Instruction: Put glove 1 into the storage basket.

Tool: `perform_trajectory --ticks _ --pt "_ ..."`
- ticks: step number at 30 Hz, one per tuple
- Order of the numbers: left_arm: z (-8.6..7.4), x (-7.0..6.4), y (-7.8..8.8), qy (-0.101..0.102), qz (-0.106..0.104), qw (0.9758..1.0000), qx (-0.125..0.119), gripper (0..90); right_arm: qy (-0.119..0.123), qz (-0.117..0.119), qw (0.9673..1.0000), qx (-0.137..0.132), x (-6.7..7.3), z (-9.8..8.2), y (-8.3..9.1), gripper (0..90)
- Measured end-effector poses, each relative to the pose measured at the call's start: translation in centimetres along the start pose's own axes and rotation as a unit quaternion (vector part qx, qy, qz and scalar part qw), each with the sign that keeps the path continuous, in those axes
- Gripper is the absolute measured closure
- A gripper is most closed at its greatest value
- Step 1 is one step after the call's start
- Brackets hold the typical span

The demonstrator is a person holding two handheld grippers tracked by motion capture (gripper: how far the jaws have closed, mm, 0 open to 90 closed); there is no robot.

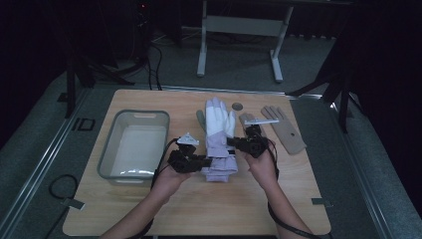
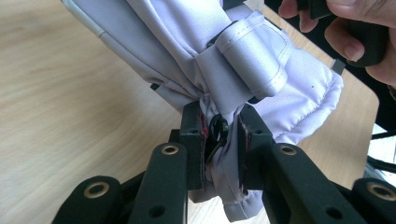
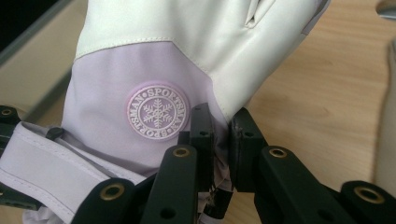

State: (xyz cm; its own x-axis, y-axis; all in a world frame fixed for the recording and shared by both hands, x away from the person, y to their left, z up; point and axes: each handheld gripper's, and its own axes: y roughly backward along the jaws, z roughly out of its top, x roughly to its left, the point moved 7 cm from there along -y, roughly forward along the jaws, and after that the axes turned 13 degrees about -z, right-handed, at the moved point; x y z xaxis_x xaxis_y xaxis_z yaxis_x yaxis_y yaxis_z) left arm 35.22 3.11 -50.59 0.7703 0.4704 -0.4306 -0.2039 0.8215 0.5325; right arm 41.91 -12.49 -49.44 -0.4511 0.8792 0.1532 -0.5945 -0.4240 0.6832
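High view looks down from above; both gripper views closely share the glove (image 1: pixel 219 137).

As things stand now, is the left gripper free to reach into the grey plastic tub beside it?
Probably not yet. The left gripper is shut on the cuff of the lilac and white padded ski glove. The grey plastic tub is open-topped with nothing in between, so the glove would travel along.

Lilac and white ski glove (image 1: pixel 218 137) with round snowflake badge. Fingers pointing far, cuff near, at table centre.
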Motion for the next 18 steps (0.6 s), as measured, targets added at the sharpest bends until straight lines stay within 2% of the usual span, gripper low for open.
perform_trajectory --ticks 8,14,18 --pt "0.8 0.6 3.9 -0.007 0.012 0.9999 -0.007 76.2 0.014 0.012 0.9998 -0.013 3.1 2.9 0.1 81.6" --pt "0.8 1.2 6.1 -0.007 0.02 0.9997 -0.013 76.2 0.02 0.019 0.9994 -0.022 5.2 4.3 -0.3 81.6" --pt "0.5 1.8 7.7 -0.007 0.019 0.9997 -0.013 76.1 0.024 0.028 0.9991 -0.02 6.7 5.1 -0.8 81.7"
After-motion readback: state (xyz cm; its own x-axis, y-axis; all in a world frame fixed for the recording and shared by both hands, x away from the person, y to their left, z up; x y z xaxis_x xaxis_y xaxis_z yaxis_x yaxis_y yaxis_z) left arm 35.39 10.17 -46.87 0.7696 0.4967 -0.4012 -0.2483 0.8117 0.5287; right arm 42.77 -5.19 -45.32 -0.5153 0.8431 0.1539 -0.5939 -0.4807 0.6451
